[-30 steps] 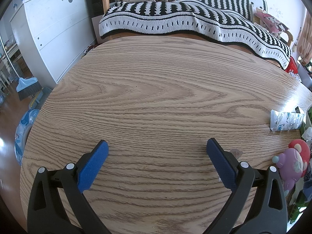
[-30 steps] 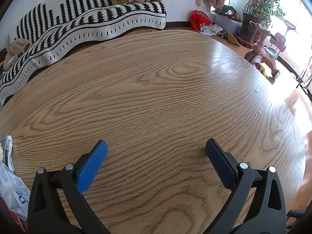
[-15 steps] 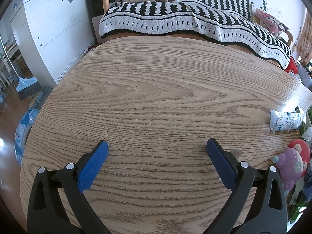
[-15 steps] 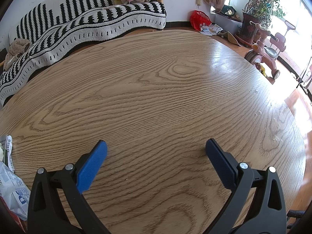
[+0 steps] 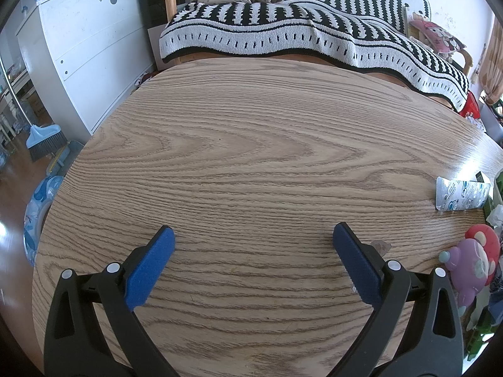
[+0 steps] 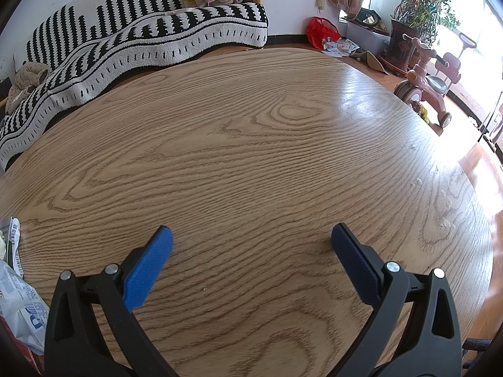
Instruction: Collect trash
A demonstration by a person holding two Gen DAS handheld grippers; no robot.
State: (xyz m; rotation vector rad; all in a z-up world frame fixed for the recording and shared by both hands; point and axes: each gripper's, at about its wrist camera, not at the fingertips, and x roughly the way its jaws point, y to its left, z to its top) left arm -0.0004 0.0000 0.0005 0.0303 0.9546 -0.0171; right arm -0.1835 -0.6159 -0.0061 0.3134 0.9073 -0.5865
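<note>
Both grippers hover over a round wooden table (image 5: 251,144). My left gripper (image 5: 253,235) is open, nothing between its blue pads. At the table's right edge in the left wrist view lie a white and blue wrapper (image 5: 462,194), a small brown scrap (image 5: 381,246) beside the right finger, and crumpled white paper (image 5: 496,215). My right gripper (image 6: 251,235) is open too, over bare wood. In its view a white and blue plastic wrapper (image 6: 20,311) and a barcode-printed wrapper (image 6: 12,235) lie at the far left edge.
A purple and red toy (image 5: 474,264) stands at the table's right edge. Beyond the table are a sofa with a black-and-white blanket (image 5: 314,34), a white cabinet (image 5: 81,50), a broom (image 5: 44,138), a pink tricycle (image 6: 430,75) and potted plants (image 6: 421,3).
</note>
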